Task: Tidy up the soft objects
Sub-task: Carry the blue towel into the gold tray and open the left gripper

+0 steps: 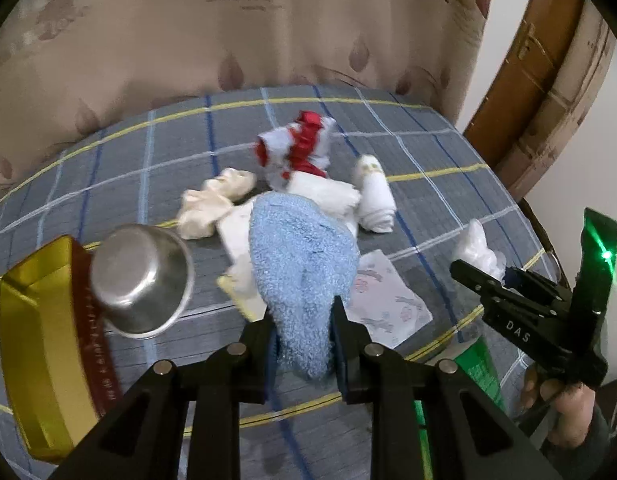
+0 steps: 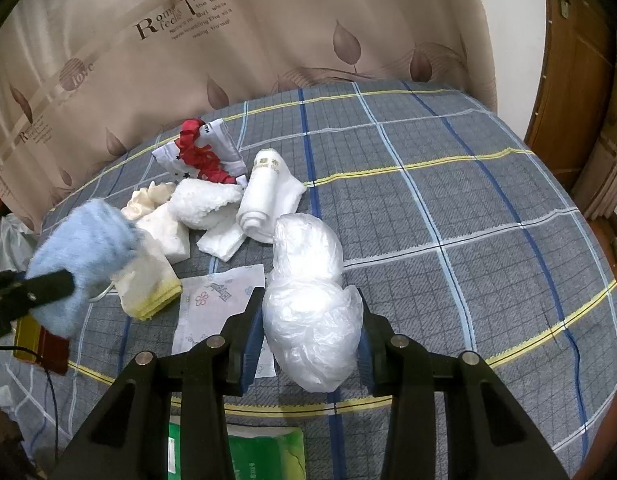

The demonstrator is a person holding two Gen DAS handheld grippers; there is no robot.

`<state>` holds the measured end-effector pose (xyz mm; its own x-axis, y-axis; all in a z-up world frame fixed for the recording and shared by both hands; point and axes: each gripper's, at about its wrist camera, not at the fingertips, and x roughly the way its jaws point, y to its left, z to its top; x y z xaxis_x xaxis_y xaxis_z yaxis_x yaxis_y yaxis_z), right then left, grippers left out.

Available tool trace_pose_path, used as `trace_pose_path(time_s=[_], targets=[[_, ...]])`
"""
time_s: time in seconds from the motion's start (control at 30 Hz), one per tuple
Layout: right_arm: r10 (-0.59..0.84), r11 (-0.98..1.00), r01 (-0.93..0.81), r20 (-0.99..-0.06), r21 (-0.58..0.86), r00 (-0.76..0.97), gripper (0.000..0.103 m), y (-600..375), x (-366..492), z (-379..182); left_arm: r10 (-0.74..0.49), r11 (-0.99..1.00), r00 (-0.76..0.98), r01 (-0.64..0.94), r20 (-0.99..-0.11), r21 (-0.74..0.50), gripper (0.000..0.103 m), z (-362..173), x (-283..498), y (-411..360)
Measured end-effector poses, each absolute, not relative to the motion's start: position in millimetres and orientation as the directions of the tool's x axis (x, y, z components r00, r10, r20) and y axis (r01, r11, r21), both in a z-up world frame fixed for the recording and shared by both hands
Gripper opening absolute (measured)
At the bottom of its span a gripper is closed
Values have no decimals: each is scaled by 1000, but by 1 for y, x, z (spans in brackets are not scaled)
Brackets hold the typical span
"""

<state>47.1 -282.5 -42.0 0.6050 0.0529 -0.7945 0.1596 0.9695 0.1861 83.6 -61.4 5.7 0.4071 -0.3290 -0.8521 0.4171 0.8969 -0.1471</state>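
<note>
The left hand-held gripper [image 1: 300, 344] is clenched on a fluffy blue sock [image 1: 300, 264], held clear of the bed [image 1: 448, 152] near its left edge, above a yellow-edged cloth [image 2: 148, 284]. The right hand-held gripper [image 2: 310, 332] grasps a crumpled clear plastic bag [image 2: 308, 300] that rests on the plaid bedcover near the front edge, beside a printed tissue sheet [image 2: 216, 300]. Toward the bed's middle lie a rolled white towel [image 2: 260, 196], a white fluffy sock [image 2: 200, 204], a cream cloth [image 2: 148, 196] and a red-and-white garment [image 2: 200, 152]; a steel bowl [image 1: 140, 280] and a gold box [image 1: 40, 352] sit at the left edge.
</note>
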Motion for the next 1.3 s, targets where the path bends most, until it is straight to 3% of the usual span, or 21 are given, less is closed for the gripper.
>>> trace_pose_path(time_s=[0.47, 0.83, 1.3], targets=[[42, 971, 162, -792, 176, 608, 37, -280, 46, -41, -161, 976, 488, 207, -858, -65, 23, 16, 97, 64], [34, 972, 164, -786, 170, 617, 37, -278, 45, -39, 4, 1000, 451, -19, -892, -5, 23, -17, 116, 171], [36, 975, 151, -779, 166, 626, 37, -267, 44, -34, 90, 995, 378, -73, -921, 67, 25, -58, 119, 204]])
